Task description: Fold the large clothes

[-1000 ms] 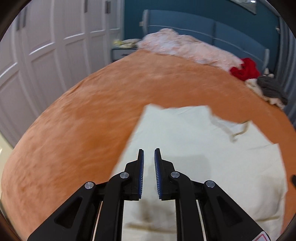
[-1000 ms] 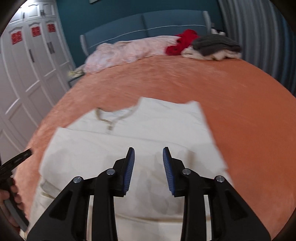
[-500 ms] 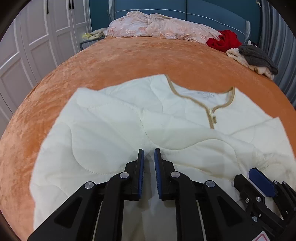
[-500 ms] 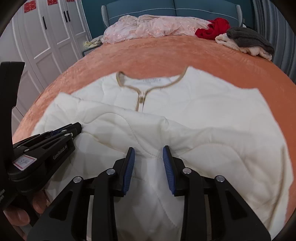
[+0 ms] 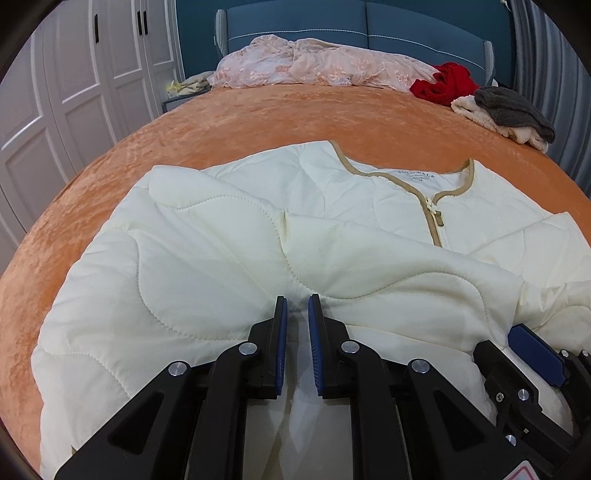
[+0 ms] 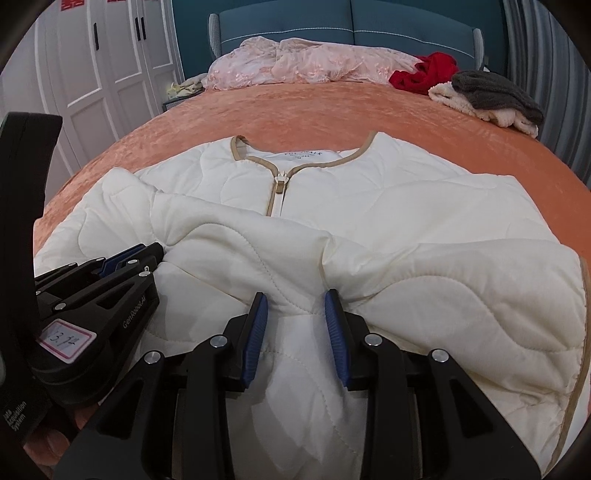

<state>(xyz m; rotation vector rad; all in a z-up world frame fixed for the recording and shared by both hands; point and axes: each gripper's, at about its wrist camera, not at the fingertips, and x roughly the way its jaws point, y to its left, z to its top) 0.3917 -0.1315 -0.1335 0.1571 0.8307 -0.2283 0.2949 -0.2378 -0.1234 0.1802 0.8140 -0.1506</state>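
jacket: a cream quilted jacket [image 5: 229, 258] lies on the orange bedspread [image 5: 258, 118], neckline toward 12 o'clock, its lower part folded up over the chest so the fold covers the foot of the zip.
trim: tan binding runs round the neckline [image 6: 306, 157]; a tan zip pull [image 6: 279, 186] hangs just below the v of the collar.
left gripper: the left gripper [image 5: 296, 306] has its blue pads set narrow, with a ridge of the jacket's folded layer pinched between them at 6 o'clock in its own view; the cloth puckers toward the pads.
right gripper: the right gripper [image 6: 295, 304] has its jaws moderately apart and closed on a thick bunch of the same folded layer, which bulges up between the pads; tan-edged hem curls away toward 3 o'clock.
spacing: the two grippers sit near each other along the fold; the left one shows at 9 o'clock in the right wrist view, the right one at 4 o'clock in the left wrist view.
hand: fingers [image 6: 55, 430] wrap the left gripper's handle at 8 o'clock in the right wrist view.
far end of bed: a pink lace garment [image 5: 314, 66] at 12 o'clock, a red garment [image 5: 443, 83] beside it at 1 o'clock, then a grey and cream pile [image 5: 509, 114] at 2 o'clock.
surroundings: white wardrobe doors [image 5: 74, 92] at 10 o'clock, blue headboard [image 5: 369, 22] at 12.
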